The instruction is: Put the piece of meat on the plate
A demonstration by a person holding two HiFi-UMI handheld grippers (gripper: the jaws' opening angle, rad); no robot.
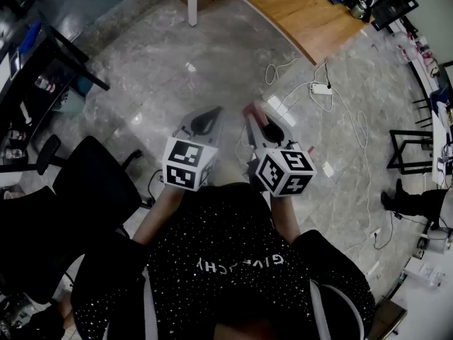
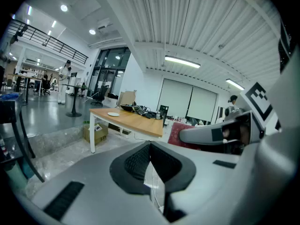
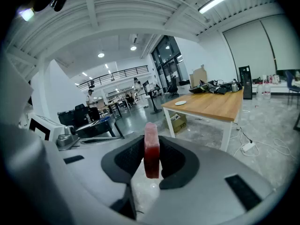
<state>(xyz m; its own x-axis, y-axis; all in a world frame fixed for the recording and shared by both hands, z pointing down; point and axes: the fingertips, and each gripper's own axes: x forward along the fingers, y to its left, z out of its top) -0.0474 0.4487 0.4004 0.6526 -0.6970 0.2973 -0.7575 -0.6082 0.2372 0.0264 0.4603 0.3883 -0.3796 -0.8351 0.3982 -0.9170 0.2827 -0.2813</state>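
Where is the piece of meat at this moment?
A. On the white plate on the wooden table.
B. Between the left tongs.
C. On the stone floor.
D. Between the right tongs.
D: the right gripper view shows the red piece of meat clamped between the right tongs, while the left tongs are shut on nothing and the plate lies far off.

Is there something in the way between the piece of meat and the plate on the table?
Nothing visible. The right claw grips the piece of meat; the plate lies on the wooden table, with only open floor between.
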